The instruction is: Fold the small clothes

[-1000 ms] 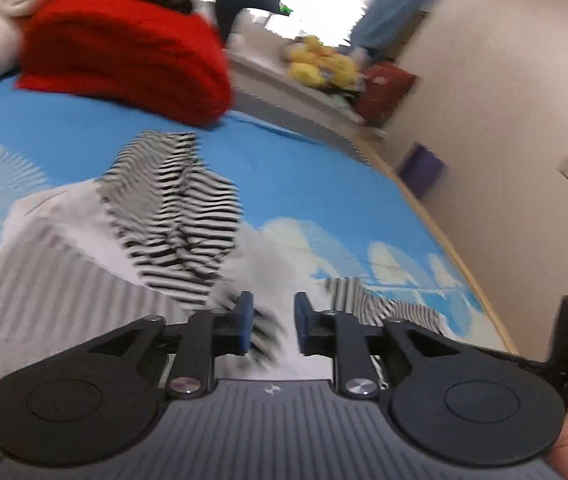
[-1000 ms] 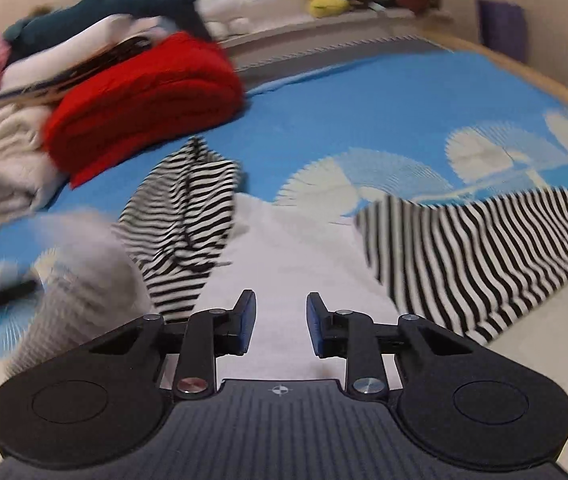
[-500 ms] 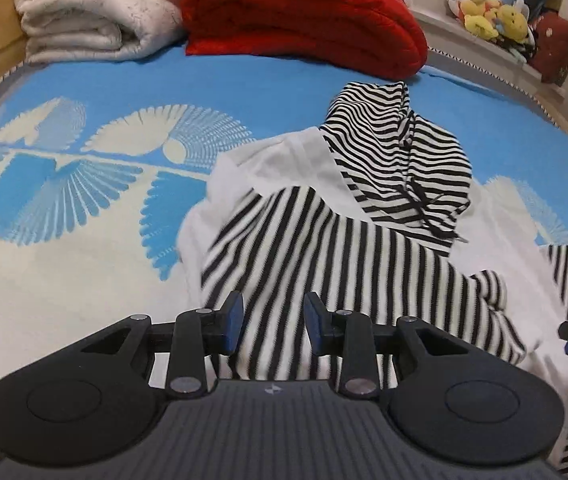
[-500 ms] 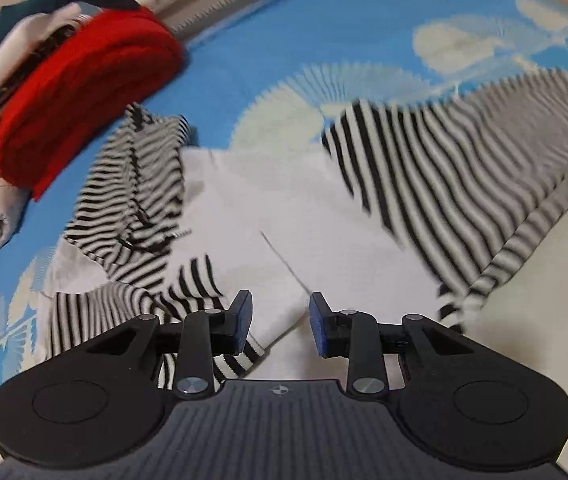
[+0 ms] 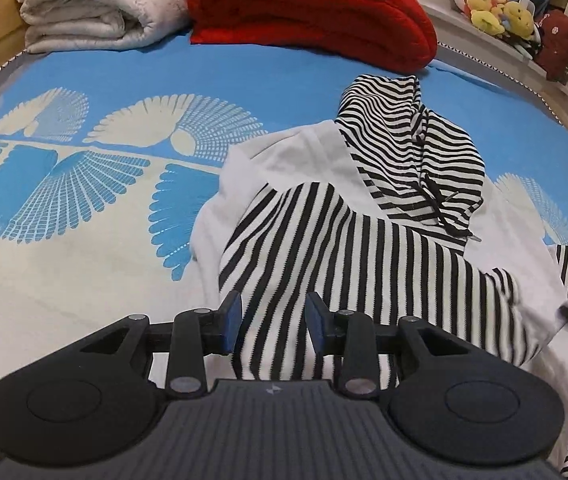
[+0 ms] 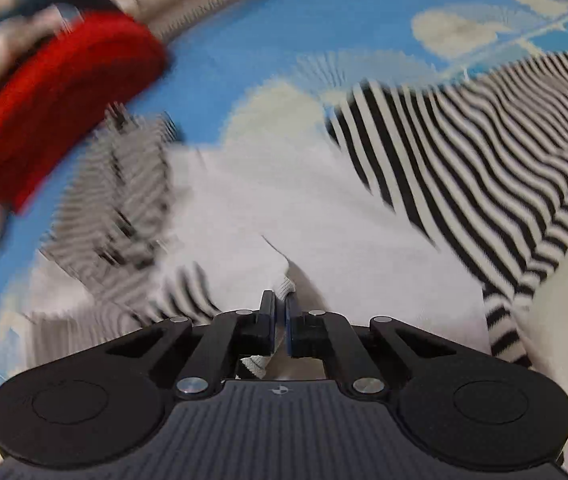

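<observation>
Left gripper (image 5: 272, 322): my jaws stand well apart, holding nothing; a striped sleeve (image 5: 324, 248) lies between and beyond the blue pads (image 5: 231, 320), and I cannot tell whether the pads touch the cloth.
Right gripper (image 6: 280, 322): my jaws are pressed almost together on a ribbed white edge of the hoodie (image 6: 284, 216), which bunches up above the fingertips and shows again below them.
Hoodie, left view: I see the white hoodie (image 5: 284, 160) spread on the bed (image 5: 124, 80), its striped hood (image 5: 412, 152) toward the far side with a dark drawstring (image 5: 432, 196) lying across it; the sleeve is folded across the white body.
Other sleeve: in the right view I see a second striped sleeve (image 6: 484, 152) stretched out to the right of the white body, flat on the bed.
Right view sharpness: the left half is blurred, so I can make out only grey stripes and a red mass there.
Bedding: a red folded blanket (image 5: 308, 8) and a cream folded blanket (image 5: 96, 4) sit at the far end of the bed, well apart from the hoodie.
Window ledge: yellow plush toys (image 5: 496, 12) sit beyond the bed.
</observation>
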`<state>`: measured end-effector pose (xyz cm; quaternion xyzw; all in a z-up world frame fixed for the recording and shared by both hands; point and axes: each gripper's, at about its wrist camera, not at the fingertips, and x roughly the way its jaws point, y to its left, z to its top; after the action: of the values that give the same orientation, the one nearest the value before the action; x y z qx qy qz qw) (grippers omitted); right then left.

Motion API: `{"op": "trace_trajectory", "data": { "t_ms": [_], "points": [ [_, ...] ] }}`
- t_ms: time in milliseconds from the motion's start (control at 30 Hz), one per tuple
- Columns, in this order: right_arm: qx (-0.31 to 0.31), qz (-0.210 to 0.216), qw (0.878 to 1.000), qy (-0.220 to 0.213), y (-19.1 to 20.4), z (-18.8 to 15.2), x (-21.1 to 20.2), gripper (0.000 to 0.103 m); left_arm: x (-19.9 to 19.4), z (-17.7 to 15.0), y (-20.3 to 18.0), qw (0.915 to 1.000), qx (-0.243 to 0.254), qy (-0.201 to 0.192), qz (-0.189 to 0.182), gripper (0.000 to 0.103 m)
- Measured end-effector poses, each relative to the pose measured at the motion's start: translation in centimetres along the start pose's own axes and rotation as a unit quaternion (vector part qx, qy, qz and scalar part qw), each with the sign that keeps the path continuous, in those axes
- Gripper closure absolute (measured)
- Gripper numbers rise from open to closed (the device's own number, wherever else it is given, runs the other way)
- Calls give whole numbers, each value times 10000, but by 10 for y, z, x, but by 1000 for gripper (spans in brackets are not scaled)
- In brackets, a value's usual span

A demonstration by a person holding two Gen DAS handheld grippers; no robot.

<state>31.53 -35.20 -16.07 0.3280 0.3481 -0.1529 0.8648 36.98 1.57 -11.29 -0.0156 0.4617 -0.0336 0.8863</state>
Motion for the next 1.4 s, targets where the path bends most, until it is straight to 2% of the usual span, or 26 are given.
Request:
{"op": "trace_trajectory", "data": {
  "t_ms": [100, 133, 167, 233, 300, 367, 433, 533, 600, 633, 667, 733, 800, 867, 933, 967, 1033, 1067, 1133, 1233, 1400],
  "points": [
    [20, 415, 9950, -908, 5, 6, -37, 99, 1, 0, 1, 10000, 13, 0, 9, 64],
    [-42, 357, 9932, -1109, 6, 7, -44, 99, 2, 0, 1, 10000, 16, 10, 4, 64],
    [-70, 207, 9934, -1124, 5, 6, -45, 99, 2, -1, 1, 10000, 10, 17, -3, 64],
    [-119, -517, 9965, -642, -2, 5, -29, 98, 4, -1, 1, 10000, -24, 43, -10, 64],
    [66, -1342, 9909, -36, -19, 1, -9, 97, 6, -1, -1, 10000, -52, 65, -28, 64],
    [397, -1774, 9833, 125, -34, -2, -5, 90, 7, -2, -2, 9999, -49, 89, -36, 64],
    [397, -1598, 9864, -24, -34, -1, -9, 84, 9, -3, -3, 9999, -58, 114, -66, 64],
    [262, -770, 9959, -392, -24, 3, -18, 74, 13, -4, -2, 9995, -155, 208, -160, 64],
    [333, -244, 9991, -111, -30, 4, -10, 68, 18, -6, 1, 9987, -288, 331, -256, 64],
    [392, -154, 9990, 156, -34, 4, -2, 67, 22, -8, 3, 9980, -367, 407, -302, 64],
    [381, -225, 9980, 457, -37, 1, 8, 66, 28, -10, 5, 9970, -447, 523, -342, 64],
    [230, -743, 9917, 1020, -43, -7, 27, 66, 44, -18, 11, 9936, -577, 917, -305, 64],
    [316, -767, 9924, 910, -48, -8, 24, 69, 56, -25, 18, 9890, -768, 1242, -229, 65],
    [197, -667, 9944, 800, -43, -1, 20, 66, 51, -21, 18, 9898, -763, 1187, -211, 65],
    [99, -490, 9967, 639, -40, 4, 15, 63, 40, -15, 13, 9933, -671, 894, -292, 64],
    [97, -497, 9964, 683, -41, 2, 15, 59, 41, -15, 11, 9940, -590, 871, -300, 63],
    [209, -763, 9916, 1025, -50, 0, 27, 59, 53, -21, 10, 9909, -586, 1192, -193, 63],
    [311, -856, 9898, 1092, -53, -3, 27, 60, 56, -24, 11, 9903, -649, 1215, -165, 63],
    [342, -812, 9914, 965, -54, 3, 20, 60, 49, -20, 2, 9929, -468, 1091, -33, 63],
    [102, -641, 9962, 589, -51, 17, 5, 59, 31, -12, -16, 9975, -142, 688, -84, 59],
    [190, -621, 9976, 256, -76, 41, -15, 50, 16, -9, -43, 9982, 159, 464, -350, 54]
  ]
}}
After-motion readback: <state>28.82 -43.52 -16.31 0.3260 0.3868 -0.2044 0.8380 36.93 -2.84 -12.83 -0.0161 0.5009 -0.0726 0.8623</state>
